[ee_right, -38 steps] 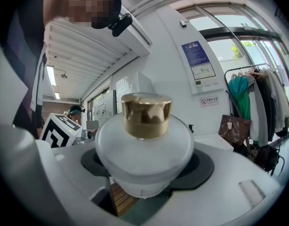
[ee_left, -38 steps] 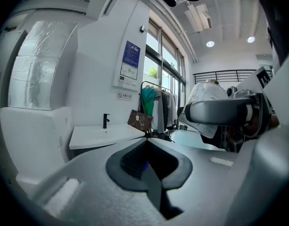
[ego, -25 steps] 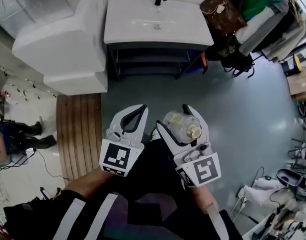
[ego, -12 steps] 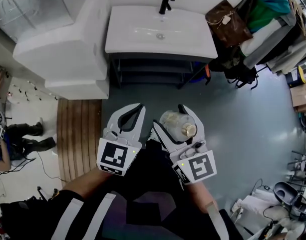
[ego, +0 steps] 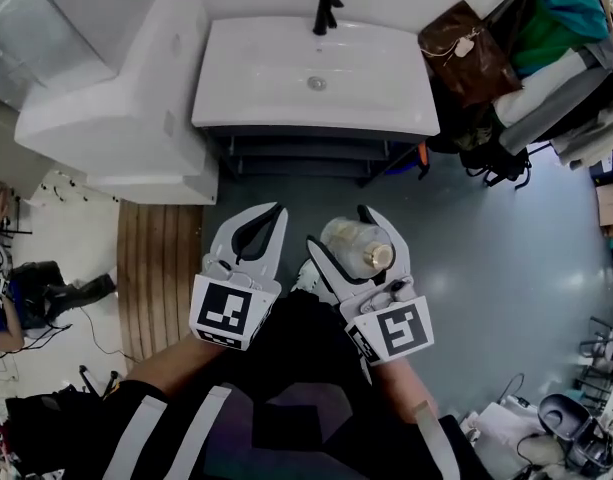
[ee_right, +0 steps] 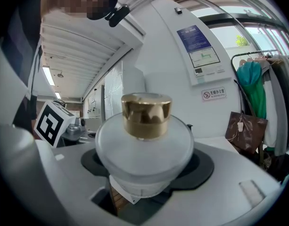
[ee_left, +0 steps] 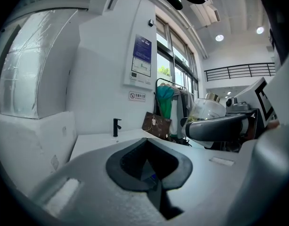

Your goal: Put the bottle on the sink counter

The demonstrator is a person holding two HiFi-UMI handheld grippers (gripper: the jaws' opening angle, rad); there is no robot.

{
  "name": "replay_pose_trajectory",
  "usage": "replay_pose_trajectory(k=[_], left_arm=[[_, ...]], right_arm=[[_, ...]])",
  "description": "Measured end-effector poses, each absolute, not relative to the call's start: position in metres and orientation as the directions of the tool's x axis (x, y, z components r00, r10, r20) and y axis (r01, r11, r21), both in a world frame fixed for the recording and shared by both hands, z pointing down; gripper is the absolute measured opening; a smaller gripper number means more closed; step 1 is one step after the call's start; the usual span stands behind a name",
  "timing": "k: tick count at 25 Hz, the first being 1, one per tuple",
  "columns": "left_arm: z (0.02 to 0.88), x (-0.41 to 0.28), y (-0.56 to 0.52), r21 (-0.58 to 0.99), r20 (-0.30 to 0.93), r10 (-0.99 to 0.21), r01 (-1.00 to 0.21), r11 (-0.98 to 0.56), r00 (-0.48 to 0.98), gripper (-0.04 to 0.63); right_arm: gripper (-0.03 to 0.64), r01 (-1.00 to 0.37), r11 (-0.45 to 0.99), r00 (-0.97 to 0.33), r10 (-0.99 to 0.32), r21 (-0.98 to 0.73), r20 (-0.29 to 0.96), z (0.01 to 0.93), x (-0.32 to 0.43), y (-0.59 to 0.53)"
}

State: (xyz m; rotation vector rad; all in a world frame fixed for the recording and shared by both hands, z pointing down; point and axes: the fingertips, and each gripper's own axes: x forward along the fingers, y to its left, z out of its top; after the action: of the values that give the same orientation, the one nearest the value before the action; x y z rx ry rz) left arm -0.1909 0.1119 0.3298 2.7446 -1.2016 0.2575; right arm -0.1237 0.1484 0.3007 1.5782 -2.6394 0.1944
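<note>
Since the earlier frame, the sink counter (ego: pixel 248 80) had grown larger in the head view and sat closer to the two grippers. The grippers themselves kept the same places in front of the person's body.

The right gripper (ego: pixel 339 228) was clamped on the bottle (ego: pixel 354 246), its pads pressed against the round, frosted body. The right gripper view showed the bottle standing roughly upright between the jaws, with its gold cap (ee_right: pixel 146 115) on top.

The left gripper (ego: pixel 272 214) was just beside it, its jaws closed together and nothing between them.

Beyond both tools lay a stretch of grey floor, and past that the white counter with a black tap (ego: pixel 326 10) at its back edge. A brown handbag (ego: pixel 464 52) rested to the counter's right, and a large white block (ego: pixel 121 118) stood to its left.

The bottle was therefore in the air, straight ahead of the counter's front edge and well apart from it. The right hand looked the natural one to carry it forward, keeping the cap upward, and set it on a flat part of the top.
</note>
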Motion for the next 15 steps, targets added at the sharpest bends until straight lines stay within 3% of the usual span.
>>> replay_pose_trajectory(k=[15], left_arm=[[0.323, -0.098, 0.054, 0.025, 0.222, -0.721, -0.743, -0.669, 0.657, -0.002]], right_arm=[[0.339, -0.882, 0.467, -0.471, -0.876, -0.059, 0.105, 0.306, -0.026, 0.084]])
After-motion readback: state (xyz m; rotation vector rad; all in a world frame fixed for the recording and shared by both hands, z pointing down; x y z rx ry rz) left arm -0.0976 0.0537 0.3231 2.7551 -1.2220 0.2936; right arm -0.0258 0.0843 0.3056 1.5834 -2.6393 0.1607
